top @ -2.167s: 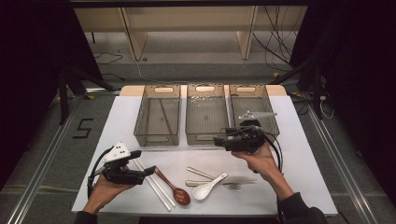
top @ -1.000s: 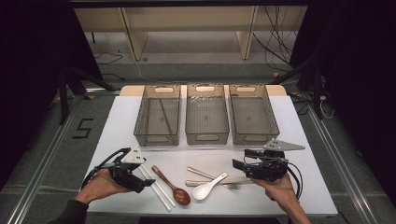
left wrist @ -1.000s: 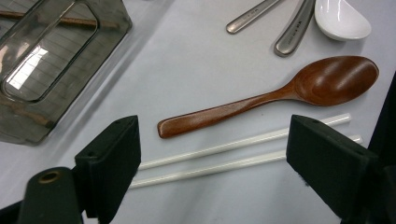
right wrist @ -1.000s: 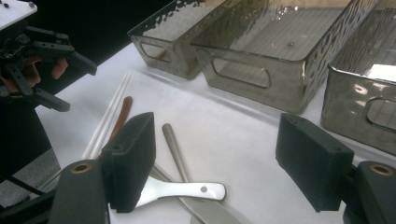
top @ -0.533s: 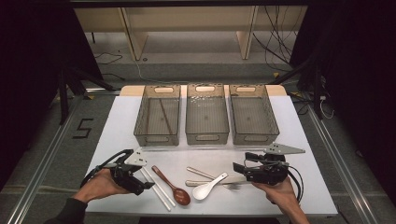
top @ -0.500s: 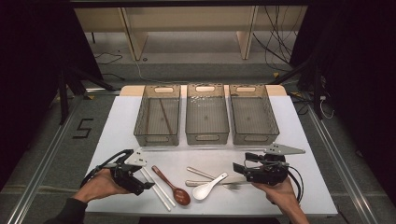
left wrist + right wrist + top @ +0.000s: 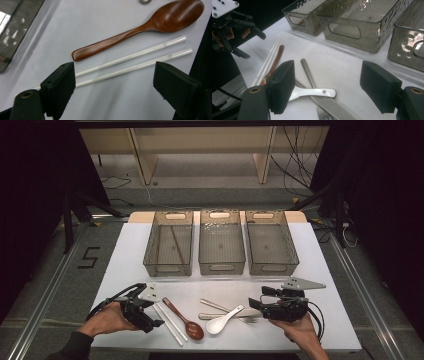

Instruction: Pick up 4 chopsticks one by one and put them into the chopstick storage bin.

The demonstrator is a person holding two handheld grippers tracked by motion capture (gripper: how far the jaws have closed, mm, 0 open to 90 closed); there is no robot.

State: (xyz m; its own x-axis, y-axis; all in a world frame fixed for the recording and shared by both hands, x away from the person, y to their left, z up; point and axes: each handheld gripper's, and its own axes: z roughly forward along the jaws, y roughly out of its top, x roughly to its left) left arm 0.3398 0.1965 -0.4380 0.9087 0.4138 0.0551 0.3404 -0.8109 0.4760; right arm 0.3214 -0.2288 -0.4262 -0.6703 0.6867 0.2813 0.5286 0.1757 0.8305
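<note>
Your right gripper (image 7: 256, 305) has come back from the far trays to the near cutlery, jaws wide over the white spoon (image 7: 312, 93), while your left gripper (image 7: 150, 311), also wide, straddles the white chopsticks (image 7: 130, 61): sorting resumes.

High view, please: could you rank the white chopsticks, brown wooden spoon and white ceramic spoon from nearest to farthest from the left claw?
1. White chopsticks, right beside the left claw.
2. Brown wooden spoon, just right of them.
3. White ceramic spoon, farther right, mid-table.
</note>
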